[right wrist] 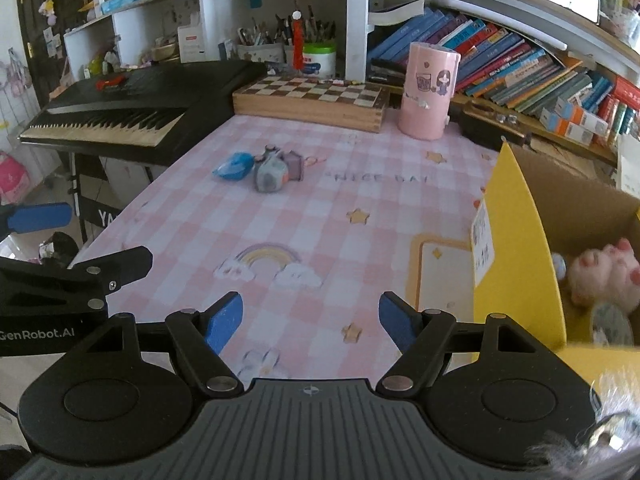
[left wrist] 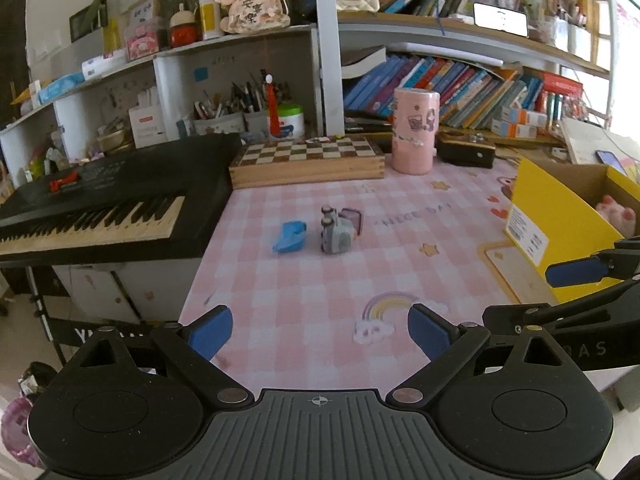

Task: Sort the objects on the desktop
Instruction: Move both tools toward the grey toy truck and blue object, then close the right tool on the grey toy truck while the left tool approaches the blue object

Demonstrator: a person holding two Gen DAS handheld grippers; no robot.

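A small blue object [left wrist: 290, 236] lies mid-table on the pink checked cloth, beside a grey toy vehicle [left wrist: 335, 232] with a small mauve piece behind it. Both also show in the right wrist view: the blue object [right wrist: 233, 166] and the grey toy [right wrist: 271, 174]. My left gripper [left wrist: 320, 334] is open and empty, well short of them. My right gripper [right wrist: 311, 322] is open and empty, near the table's front, left of a yellow cardboard box [right wrist: 516, 240] holding a pink plush toy [right wrist: 604, 276].
A black keyboard [left wrist: 100, 200] overhangs the table's left side. A wooden chessboard box [left wrist: 308, 162], a pink cylinder [left wrist: 414, 130] and a dark case [left wrist: 466, 150] stand at the back before shelves of books. The yellow box [left wrist: 560, 216] sits right.
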